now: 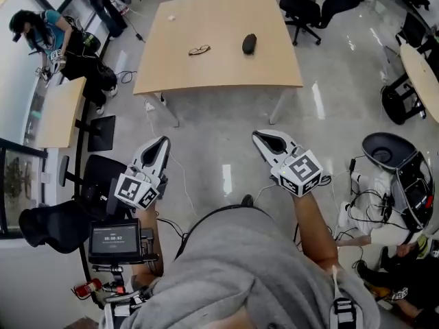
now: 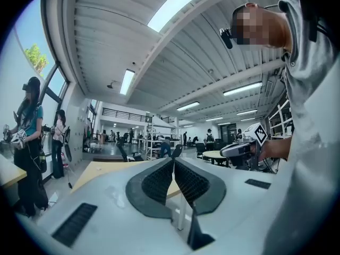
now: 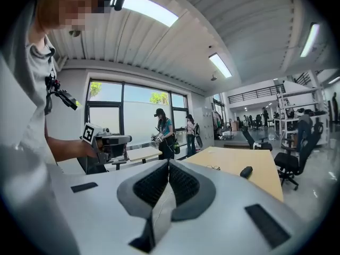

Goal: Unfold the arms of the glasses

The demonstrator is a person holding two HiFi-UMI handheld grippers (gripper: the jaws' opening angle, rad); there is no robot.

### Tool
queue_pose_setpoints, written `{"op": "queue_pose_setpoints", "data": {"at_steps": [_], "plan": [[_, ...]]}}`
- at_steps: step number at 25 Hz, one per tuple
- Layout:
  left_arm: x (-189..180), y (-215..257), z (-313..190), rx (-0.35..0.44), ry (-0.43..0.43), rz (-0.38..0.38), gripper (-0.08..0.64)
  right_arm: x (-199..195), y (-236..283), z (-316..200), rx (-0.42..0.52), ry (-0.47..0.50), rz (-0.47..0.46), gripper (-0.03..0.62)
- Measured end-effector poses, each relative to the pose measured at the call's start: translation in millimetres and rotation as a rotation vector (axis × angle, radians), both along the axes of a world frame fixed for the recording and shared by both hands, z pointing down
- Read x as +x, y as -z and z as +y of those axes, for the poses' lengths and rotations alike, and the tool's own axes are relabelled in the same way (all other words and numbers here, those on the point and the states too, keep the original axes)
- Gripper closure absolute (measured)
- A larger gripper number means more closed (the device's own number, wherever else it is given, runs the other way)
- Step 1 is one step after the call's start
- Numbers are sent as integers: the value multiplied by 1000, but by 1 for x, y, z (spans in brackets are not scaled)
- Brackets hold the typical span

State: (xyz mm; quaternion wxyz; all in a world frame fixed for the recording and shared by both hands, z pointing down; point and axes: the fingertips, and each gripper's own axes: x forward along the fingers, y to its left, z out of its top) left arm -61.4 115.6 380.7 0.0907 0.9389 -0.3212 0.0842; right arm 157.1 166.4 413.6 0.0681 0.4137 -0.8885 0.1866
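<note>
Glasses [image 1: 199,49] on table [image 1: 219,19]; left gripper [image 1: 163,141], right gripper [image 1: 256,136] closed, empty.

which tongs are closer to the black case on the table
Right. The right tongs are nearly in line with the black case, short of the table; the left tongs hang farther left.

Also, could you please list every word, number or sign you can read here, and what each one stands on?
Nothing reads clearly enough to quote.
Small black screen, lower left of the head view: a row of pale digits, too small to read.
Black-and-white marker cubes on the left tool and right tool: square patterns only, no letters.
</note>
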Motion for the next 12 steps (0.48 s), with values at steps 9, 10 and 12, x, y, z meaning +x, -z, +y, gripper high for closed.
{"op": "queue_pose_setpoints", "data": {"at_steps": [9, 10, 12], "plan": [[12, -40, -88, -47, 6, -26, 541, 10, -43, -92, -41, 20, -20, 584], [10, -47, -103, -54, 3, -19, 541, 9, -49, -106, -46, 12, -14, 584], [8, -61, -135, -59, -15, -8, 541, 7, -60, -135, -55, -7, -1, 584]]}}
